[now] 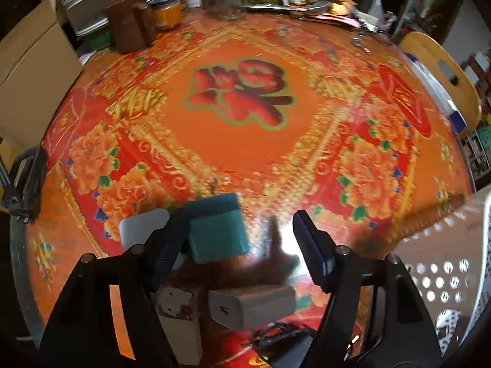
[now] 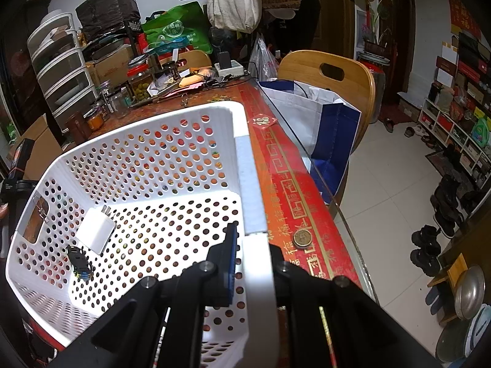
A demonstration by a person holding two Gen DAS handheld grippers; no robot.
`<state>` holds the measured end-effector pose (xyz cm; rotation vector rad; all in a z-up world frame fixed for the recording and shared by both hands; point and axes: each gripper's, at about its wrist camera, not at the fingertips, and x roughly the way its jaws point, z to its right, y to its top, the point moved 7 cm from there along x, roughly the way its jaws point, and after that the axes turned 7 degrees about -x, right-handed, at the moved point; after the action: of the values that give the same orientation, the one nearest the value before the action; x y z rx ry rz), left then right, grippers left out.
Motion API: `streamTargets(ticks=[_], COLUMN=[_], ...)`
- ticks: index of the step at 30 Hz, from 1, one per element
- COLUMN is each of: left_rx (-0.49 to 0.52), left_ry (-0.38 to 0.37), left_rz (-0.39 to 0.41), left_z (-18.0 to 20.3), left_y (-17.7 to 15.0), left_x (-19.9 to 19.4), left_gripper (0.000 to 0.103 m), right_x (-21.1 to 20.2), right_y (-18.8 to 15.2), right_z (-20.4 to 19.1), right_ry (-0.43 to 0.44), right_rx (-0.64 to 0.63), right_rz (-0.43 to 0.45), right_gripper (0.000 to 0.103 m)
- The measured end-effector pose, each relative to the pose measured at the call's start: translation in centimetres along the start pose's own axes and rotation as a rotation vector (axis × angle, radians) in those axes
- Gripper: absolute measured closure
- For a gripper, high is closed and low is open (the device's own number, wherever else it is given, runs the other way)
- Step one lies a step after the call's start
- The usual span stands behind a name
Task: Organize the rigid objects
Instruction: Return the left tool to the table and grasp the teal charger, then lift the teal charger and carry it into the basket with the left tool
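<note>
In the left wrist view my left gripper (image 1: 242, 251) is open above the table, jaws wide apart. A teal box (image 1: 216, 230) lies between the fingers, close to the left one. A white flat object (image 1: 141, 228) lies just left of it, and a grey-white charger block (image 1: 251, 305) and another white block (image 1: 181, 322) lie nearer the camera. In the right wrist view my right gripper (image 2: 250, 263) is shut on the rim of the white perforated basket (image 2: 245, 165). Inside the basket lie a white charger (image 2: 96, 228) and a small black toy car (image 2: 79, 262).
The table (image 1: 245, 141) has an orange-red floral cover. Jars and brown containers (image 1: 129, 21) crowd its far edge. A wooden chair (image 2: 334, 76) with a blue-white bag (image 2: 325, 122) stands beside the table. A coin (image 2: 302, 238) lies right of the basket. The basket also shows at right in the left wrist view (image 1: 445, 276).
</note>
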<state>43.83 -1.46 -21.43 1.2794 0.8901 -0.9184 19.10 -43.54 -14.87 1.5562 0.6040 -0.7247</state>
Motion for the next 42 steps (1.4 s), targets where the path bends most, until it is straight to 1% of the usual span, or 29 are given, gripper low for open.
streamTargets(ticks=[3,6,7,9,10,13,16,20,23,25,27,30,34,36,38,41,42], left_rx=[-0.029,-0.005,-0.004,-0.007,-0.008,-0.02,0.008,0.023,0.04,0.067,0.104,0.169,0.265,0.315,0.358,0.428,0.458], left_ry=[-0.016,0.025,0.025,0.053,0.062,0.052,0.072,0.083,0.086,0.09,0.111,0.168,0.157,0.144,0.116,0.094,0.092], left_rz=[-0.024,-0.018,-0.022,-0.019,-0.017,-0.011,0.036,0.111,0.18,0.232,0.285,0.368,0.421,0.426,0.408,0.366,0.338], left_z=[-0.7,-0.6,-0.5,-0.6,-0.7,-0.7,-0.2,0.4,1.4,2.4,3.7,6.4,11.2,13.7,16.1,19.4,20.5], left_y=[0.1,-0.2,-0.2,-0.2,-0.2,-0.1,-0.1,0.4,0.6,0.5,0.3,-0.5,-2.7,-3.9,-5.2,-7.3,-8.1], left_x=[0.9,1.4,1.5,1.6,1.7,1.7,0.6,-2.5,-6.0,-8.9,-11.9,-16.1,-20.2,-21.2,-21.5,-20.8,-20.0], left_gripper=[0.035,0.036,0.038,0.053,0.063,0.064,0.064,0.064,0.064,0.064,0.064,0.064,0.064,0.064,0.064,0.064,0.064], right_x=[-0.1,-0.1,-0.1,-0.1,-0.1,-0.1,-0.1,-0.1,-0.1,-0.1,-0.1,-0.1,-0.1,0.0,-0.1,-0.1,-0.1], right_y=[0.0,0.0,0.0,0.0,0.0,0.0,0.0,0.0,0.1,0.0,0.0,0.1,0.1,0.1,0.2,0.2,0.2], right_z=[0.0,0.0,0.1,0.1,0.0,0.1,0.1,0.1,0.1,0.1,0.1,0.1,0.0,-0.1,-0.2,-0.2,-0.2], right_ry=[0.005,0.005,0.004,0.005,0.005,0.006,0.004,0.005,0.005,0.005,0.004,0.005,0.006,0.008,0.011,0.013,0.013], right_rx=[0.001,0.0,-0.001,0.0,0.0,0.001,-0.001,-0.001,0.0,-0.001,-0.002,0.0,-0.002,-0.003,-0.004,-0.005,-0.005], right_rz=[0.001,0.001,0.0,0.001,0.001,0.001,0.0,0.001,0.001,0.0,0.0,0.001,0.0,0.0,0.0,0.003,0.003], right_gripper=[0.095,0.095,0.095,0.095,0.095,0.095,0.095,0.095,0.095,0.095,0.095,0.095,0.095,0.095,0.095,0.095,0.095])
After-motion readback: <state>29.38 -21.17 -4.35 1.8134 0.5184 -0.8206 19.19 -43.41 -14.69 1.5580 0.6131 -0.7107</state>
